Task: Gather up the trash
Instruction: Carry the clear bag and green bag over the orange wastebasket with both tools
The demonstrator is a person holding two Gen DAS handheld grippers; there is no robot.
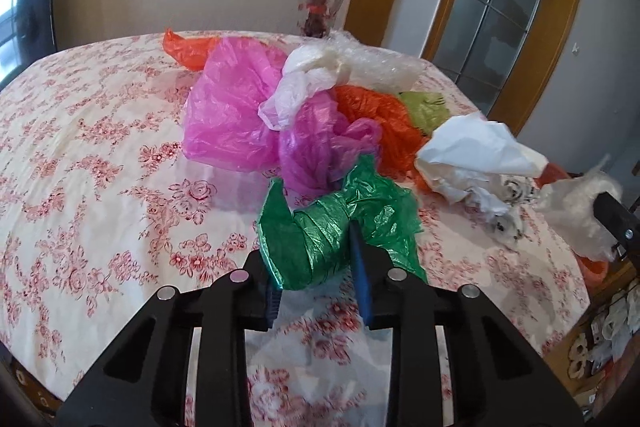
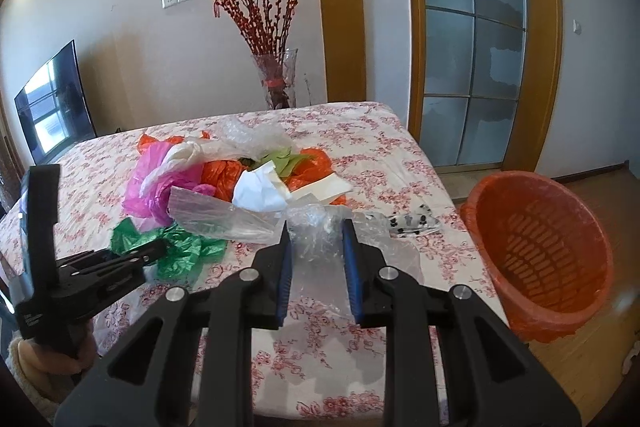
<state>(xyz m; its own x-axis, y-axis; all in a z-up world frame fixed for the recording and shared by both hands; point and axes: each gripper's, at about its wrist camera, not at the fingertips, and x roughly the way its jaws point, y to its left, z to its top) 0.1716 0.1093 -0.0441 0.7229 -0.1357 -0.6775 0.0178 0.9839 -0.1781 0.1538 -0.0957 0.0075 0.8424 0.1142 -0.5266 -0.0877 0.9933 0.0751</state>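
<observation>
A pile of crumpled plastic bags lies on the floral tablecloth: pink, orange, white and a green bag. My left gripper has its jaws around the green bag, which fills the gap between the blue pads. It also shows in the right wrist view at the green bag. My right gripper has its jaws around a clear plastic bag, which spreads over the cloth. An orange basket stands right of the table.
A glass vase with red branches stands behind the table's far edge. A TV is at the left wall. A glass door with a wooden frame is at the right. A small black-and-white wrapper lies near the table's right edge.
</observation>
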